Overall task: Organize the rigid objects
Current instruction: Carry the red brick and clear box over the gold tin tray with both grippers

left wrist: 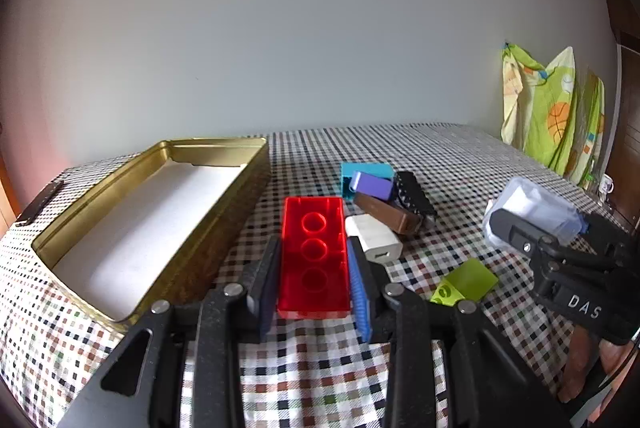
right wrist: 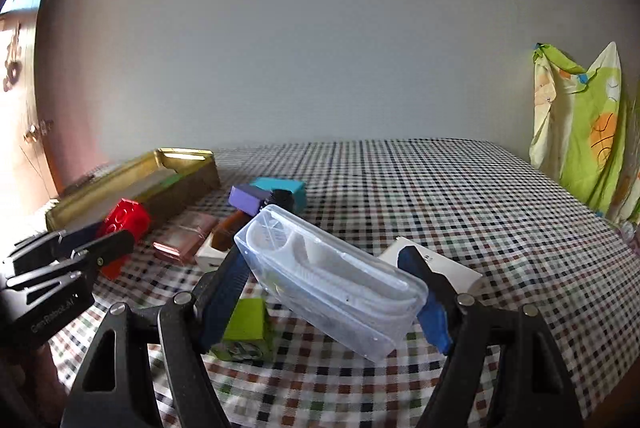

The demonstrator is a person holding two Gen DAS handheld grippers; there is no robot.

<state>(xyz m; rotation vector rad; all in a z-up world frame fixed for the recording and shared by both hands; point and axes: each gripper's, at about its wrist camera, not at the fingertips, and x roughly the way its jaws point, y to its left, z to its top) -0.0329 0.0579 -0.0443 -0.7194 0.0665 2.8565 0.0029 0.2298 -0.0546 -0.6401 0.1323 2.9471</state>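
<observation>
My left gripper (left wrist: 314,282) is shut on a red toy brick (left wrist: 314,256), held just above the checked cloth beside the gold tin (left wrist: 160,216); the brick also shows in the right wrist view (right wrist: 126,220). My right gripper (right wrist: 332,288) is shut on a clear plastic case (right wrist: 332,276) holding white parts, lifted above the cloth; the case also shows in the left wrist view (left wrist: 536,212). The tin is open with a white bottom and nothing in it.
A pile lies right of the tin: teal block (left wrist: 366,174), purple block (left wrist: 372,186), brown bar (left wrist: 386,218), black piece (left wrist: 414,192), white charger (left wrist: 374,238). A green piece (left wrist: 466,282) lies nearer. A white box (right wrist: 432,262) and pink case (right wrist: 184,236) lie near my right gripper.
</observation>
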